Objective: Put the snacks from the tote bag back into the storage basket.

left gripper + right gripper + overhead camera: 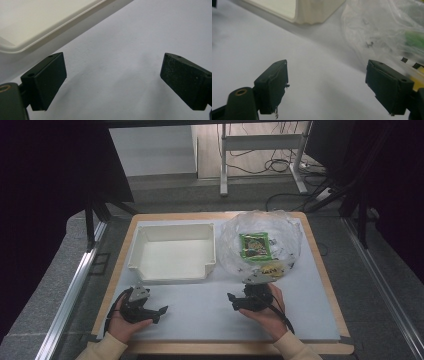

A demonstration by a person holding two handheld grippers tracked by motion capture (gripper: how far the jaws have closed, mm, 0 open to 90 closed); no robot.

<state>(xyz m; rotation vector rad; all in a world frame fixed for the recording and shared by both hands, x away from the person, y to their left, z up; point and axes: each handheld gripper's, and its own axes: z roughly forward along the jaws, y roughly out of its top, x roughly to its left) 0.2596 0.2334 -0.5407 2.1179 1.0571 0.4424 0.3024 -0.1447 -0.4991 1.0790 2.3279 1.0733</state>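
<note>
A white open bin [172,252] stands at the back left of the white mat [200,320]. To its right lies a crumpled clear plastic bag [260,242] holding a green packet [256,246] and a yellow packet [272,268]. My left gripper [161,314] rests open on the mat in front of the bin, pointing right. Its jaws stand wide apart over bare mat, with the left gripper [112,80] near the bin's rim [37,30]. My right gripper [232,302] lies open just in front of the bag and points left. The right gripper [327,85] has the bag [382,27] beside its right jaw.
The mat lies on a wooden table [325,270] with its edges close on all sides. Beyond the far edge are a floor, a white desk frame [260,155] and cables. A bin corner [312,10] and the green packet [414,38] appear in the right gripper view.
</note>
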